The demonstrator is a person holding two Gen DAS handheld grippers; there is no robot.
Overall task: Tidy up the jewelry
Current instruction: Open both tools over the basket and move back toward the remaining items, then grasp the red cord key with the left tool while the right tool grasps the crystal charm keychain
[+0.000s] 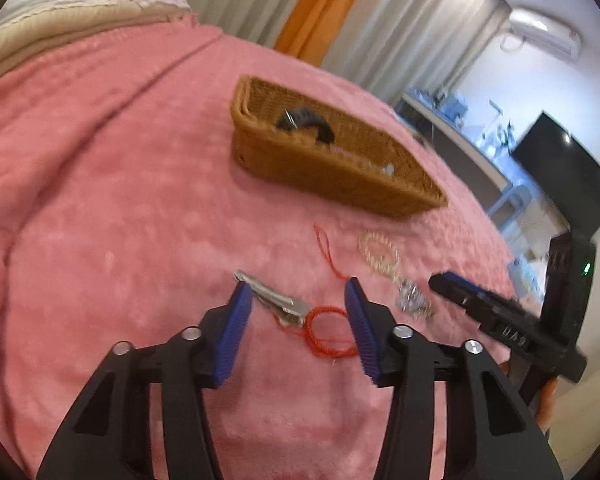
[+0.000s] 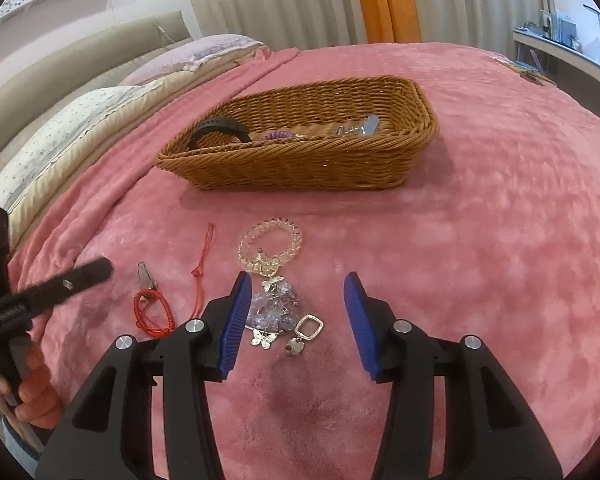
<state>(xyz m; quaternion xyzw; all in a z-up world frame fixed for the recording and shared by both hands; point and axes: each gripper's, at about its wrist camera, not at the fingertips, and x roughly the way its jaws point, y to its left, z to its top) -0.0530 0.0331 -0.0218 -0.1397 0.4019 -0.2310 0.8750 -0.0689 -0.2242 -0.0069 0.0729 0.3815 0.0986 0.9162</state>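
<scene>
Left wrist view: the left gripper (image 1: 298, 292) hangs over the pink blanket (image 1: 100, 220) of a bed, its fingers (image 1: 236, 332) spread apart and grasping nothing. Between them lie a silver hair clip (image 1: 276, 300) and a coiled red cord bracelet (image 1: 328, 332); neither is touched. Beyond the cord lies a clear bead bracelet (image 1: 378, 256), and past it stands a wicker basket (image 1: 340, 176) containing a black band (image 1: 308, 120).

Right wrist view: the right gripper (image 2: 298, 292) also has its fingers (image 2: 236, 320) released and empty. A cluster of pale crystal jewelry with butterfly charms (image 2: 274, 308) lies between them, close to the left-hand finger. A square pendant (image 2: 310, 328) sits just beside the cluster. The basket (image 2: 300, 160) stands farther back, well apart from both grippers.
</scene>
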